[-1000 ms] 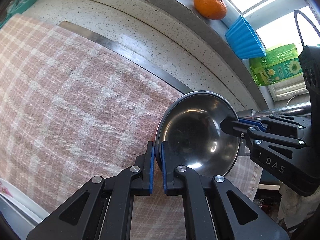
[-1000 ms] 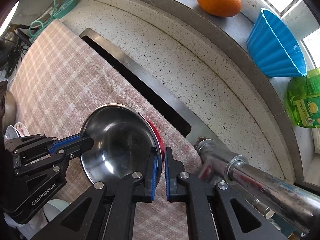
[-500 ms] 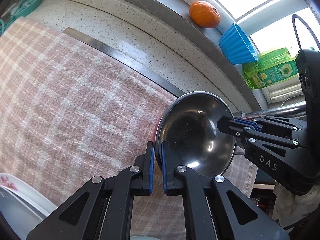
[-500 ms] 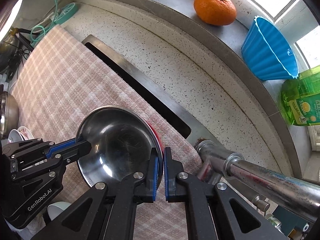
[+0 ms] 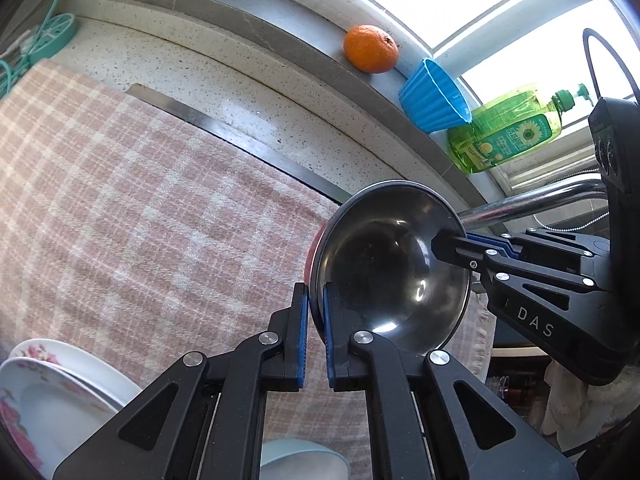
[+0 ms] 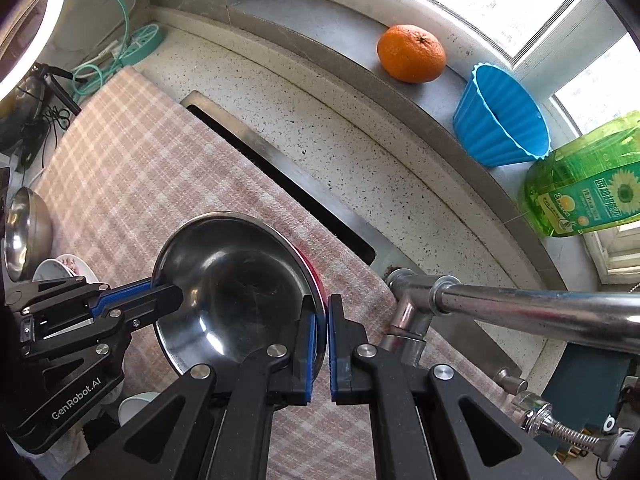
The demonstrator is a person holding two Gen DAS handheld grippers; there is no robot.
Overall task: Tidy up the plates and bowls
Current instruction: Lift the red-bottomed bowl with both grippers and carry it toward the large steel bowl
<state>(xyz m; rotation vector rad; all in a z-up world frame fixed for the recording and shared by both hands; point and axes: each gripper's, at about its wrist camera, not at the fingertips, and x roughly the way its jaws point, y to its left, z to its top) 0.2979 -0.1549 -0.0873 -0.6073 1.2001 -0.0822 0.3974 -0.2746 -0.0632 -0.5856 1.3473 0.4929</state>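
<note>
Steel bowl (image 5: 394,268) lifted higher off plaid cloth (image 5: 132,216), both jaws clamped on opposite rims, possibly red underside.

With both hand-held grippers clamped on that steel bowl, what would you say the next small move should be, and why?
Probably carry the round stainless-steel bowl toward the stacked floral white plates and other dishes. The left hand-held gripper and right hand-held gripper pinch opposite rims, and the bowl appears lifted above the pink checked cloth, so it seems ready to travel.
</note>
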